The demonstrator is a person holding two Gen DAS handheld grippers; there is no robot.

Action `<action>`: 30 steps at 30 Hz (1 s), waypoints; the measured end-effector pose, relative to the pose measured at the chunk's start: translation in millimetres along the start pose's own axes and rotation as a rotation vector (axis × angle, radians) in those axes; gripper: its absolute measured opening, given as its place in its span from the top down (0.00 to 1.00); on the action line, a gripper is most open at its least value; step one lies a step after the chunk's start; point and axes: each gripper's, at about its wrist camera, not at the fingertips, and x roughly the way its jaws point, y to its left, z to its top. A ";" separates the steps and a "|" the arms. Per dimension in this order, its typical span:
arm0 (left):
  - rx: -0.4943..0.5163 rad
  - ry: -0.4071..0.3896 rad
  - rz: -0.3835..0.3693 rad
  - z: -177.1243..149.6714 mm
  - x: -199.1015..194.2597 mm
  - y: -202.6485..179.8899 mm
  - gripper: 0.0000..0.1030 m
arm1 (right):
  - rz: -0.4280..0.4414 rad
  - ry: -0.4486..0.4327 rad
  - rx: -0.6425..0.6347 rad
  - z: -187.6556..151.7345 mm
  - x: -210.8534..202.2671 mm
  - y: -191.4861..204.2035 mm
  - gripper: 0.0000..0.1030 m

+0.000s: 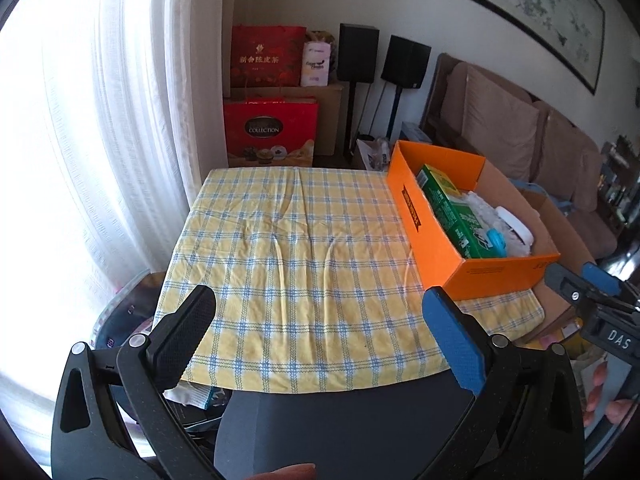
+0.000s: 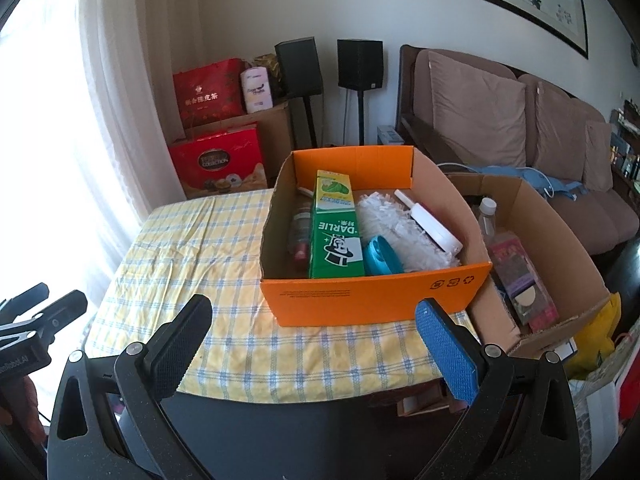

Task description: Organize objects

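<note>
Right wrist view: the orange box (image 2: 372, 300) is seen on the right half of the table, on the checked tablecloth (image 2: 192, 248), its near wall just beyond the open right gripper (image 2: 314, 322). Packed inside are a green toothpaste carton (image 2: 336, 240) standing on its long edge, a white duster head (image 2: 396, 232) to its right, a blue round item (image 2: 382, 258) at the near wall, a white handled piece (image 2: 432, 226) on the far right, and a reddish bottle (image 2: 300, 232) on the left (partly hidden).

The carton is judged light and stiff, and would best be taken across its narrow faces near the top edge. The duster is judged soft and yielding, so its firm white handle would be the surer hold. The box itself is thin cardboard; a wall would likely flex if pinched, and the load could shift.

Both tongs are spread wide and nothing is held in either: the left gripper (image 1: 320, 320) hangs over the near left of the cloth, where no objects lie.

A brown carton (image 2: 560, 264) with a clear bottle (image 2: 486, 216) sits lower, just right of the table. A sofa (image 2: 520, 120) stands beyond.
</note>
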 end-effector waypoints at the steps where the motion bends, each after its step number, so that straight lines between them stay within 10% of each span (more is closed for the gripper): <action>1: 0.002 -0.002 0.002 0.0 -0.5 -0.4 0.00 | 0.000 0.001 -0.001 -0.1 0.1 0.2 0.00; 30: 0.000 -0.002 0.029 -1.8 3.4 0.4 0.00 | -0.002 -0.001 -0.025 -4.3 0.9 6.3 0.00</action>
